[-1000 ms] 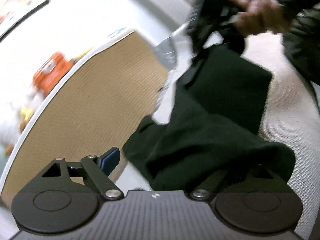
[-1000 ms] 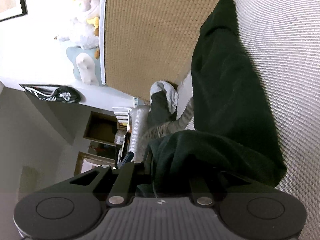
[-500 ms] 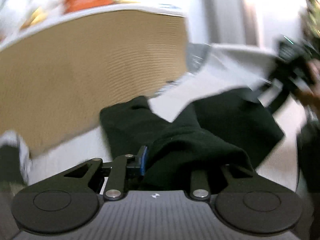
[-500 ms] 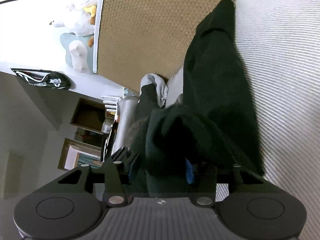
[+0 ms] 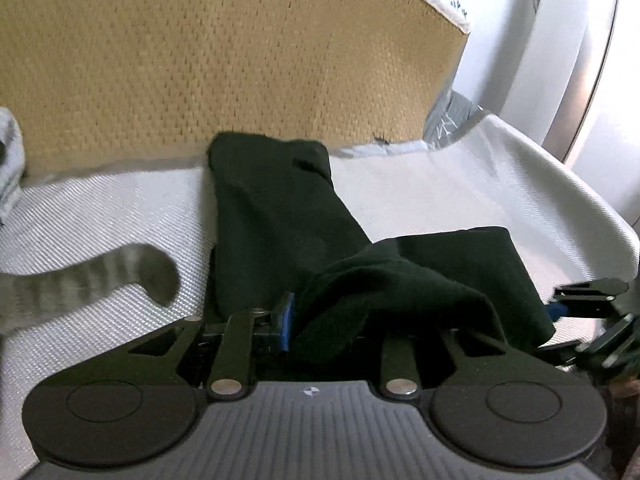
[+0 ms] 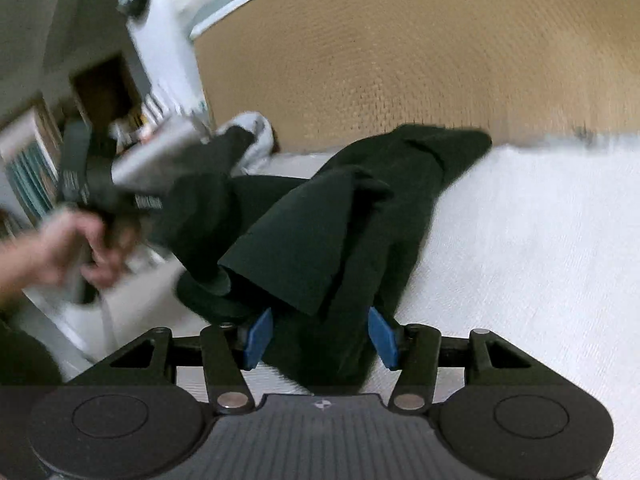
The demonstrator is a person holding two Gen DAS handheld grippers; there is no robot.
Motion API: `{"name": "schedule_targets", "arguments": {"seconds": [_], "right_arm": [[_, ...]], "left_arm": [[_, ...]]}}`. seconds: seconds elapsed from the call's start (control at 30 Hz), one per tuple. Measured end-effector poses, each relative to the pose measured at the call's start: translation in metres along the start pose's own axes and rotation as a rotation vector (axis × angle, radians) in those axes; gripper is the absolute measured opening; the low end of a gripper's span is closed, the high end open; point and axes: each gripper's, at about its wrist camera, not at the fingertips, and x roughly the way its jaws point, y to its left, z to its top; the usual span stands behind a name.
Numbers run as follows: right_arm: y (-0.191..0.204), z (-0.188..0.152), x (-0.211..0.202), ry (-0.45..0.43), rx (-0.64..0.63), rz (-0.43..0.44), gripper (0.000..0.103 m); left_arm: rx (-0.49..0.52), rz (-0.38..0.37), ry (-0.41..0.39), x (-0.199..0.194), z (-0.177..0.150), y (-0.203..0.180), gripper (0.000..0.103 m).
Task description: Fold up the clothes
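Left gripper (image 5: pixel 332 320) pinching one dark garment (image 5: pixel 276 216); right gripper (image 6: pixel 318 336) spread, cloth lying between pads. Garment on white mattress (image 5: pixel 420 192), against woven headboard (image 5: pixel 240 52). One striped cat tail (image 5: pixel 100 276) beside it.

left gripper (image 5: pixel 362 322): right finger buried under dark garment (image 5: pixel 280 216) | striped grey tail (image 5: pixel 100 280): cut off at left edge | hand (image 6: pixel 60 252), shelves (image 6: pixel 28 160) at left: motion-blurred
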Motion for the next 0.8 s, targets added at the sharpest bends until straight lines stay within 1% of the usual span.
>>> {"name": "schedule_targets", "arguments": {"seconds": [0.07, 0.17, 0.2, 0.23, 0.33, 0.4, 0.43, 0.47, 0.5, 0.53, 0.57, 0.6, 0.67, 0.73, 0.8], "right_arm": [[0.017, -0.002, 0.014, -0.011, -0.163, -0.099, 0.057], [0.040, -0.010, 0.035, -0.045, -0.436, -0.271, 0.058], [0.045, -0.011, 0.039, -0.061, -0.493, -0.308, 0.063], [0.050, -0.012, 0.044, -0.077, -0.550, -0.345, 0.066], [0.055, -0.008, 0.057, -0.104, -0.652, -0.362, 0.067], [0.057, -0.002, 0.067, -0.102, -0.735, -0.385, 0.066], [0.056, 0.002, 0.071, -0.098, -0.755, -0.382, 0.066], [0.055, 0.006, 0.075, -0.094, -0.775, -0.378, 0.063], [0.050, 0.014, 0.074, -0.075, -0.736, -0.336, 0.060], [0.044, 0.022, 0.073, -0.057, -0.697, -0.294, 0.060], [0.037, 0.032, 0.071, -0.054, -0.629, -0.260, 0.057], [0.029, 0.042, 0.068, -0.056, -0.550, -0.229, 0.052], [0.008, 0.064, 0.064, -0.051, -0.348, -0.172, 0.051], [-0.018, 0.083, 0.064, -0.049, -0.145, -0.140, 0.051], [-0.043, 0.092, 0.068, -0.034, 0.016, -0.113, 0.051]], "left_arm": [[-0.006, -0.008, 0.022, 0.004, 0.001, 0.006, 0.028], [-0.013, 0.007, 0.044, 0.010, 0.000, 0.011, 0.030], [-0.017, 0.010, 0.052, 0.012, -0.001, 0.013, 0.030], [-0.025, 0.006, 0.060, 0.014, -0.002, 0.017, 0.030], [-0.040, -0.003, 0.088, 0.022, -0.003, 0.025, 0.032], [0.022, 0.025, 0.121, 0.029, -0.002, 0.022, 0.040], [0.052, 0.039, 0.138, 0.032, -0.002, 0.020, 0.045], [0.082, 0.051, 0.152, 0.035, -0.001, 0.018, 0.045], [0.103, 0.052, 0.158, 0.037, 0.001, 0.018, 0.046], [0.099, 0.041, 0.154, 0.036, 0.003, 0.020, 0.048], [0.095, 0.030, 0.149, 0.035, 0.006, 0.022, 0.048], [0.086, 0.018, 0.143, 0.034, 0.009, 0.025, 0.048], [0.027, -0.007, 0.117, 0.030, 0.013, 0.034, 0.052], [-0.032, -0.031, 0.091, 0.027, 0.017, 0.043, 0.055], [-0.091, -0.056, 0.064, 0.023, 0.021, 0.052, 0.055]]}}
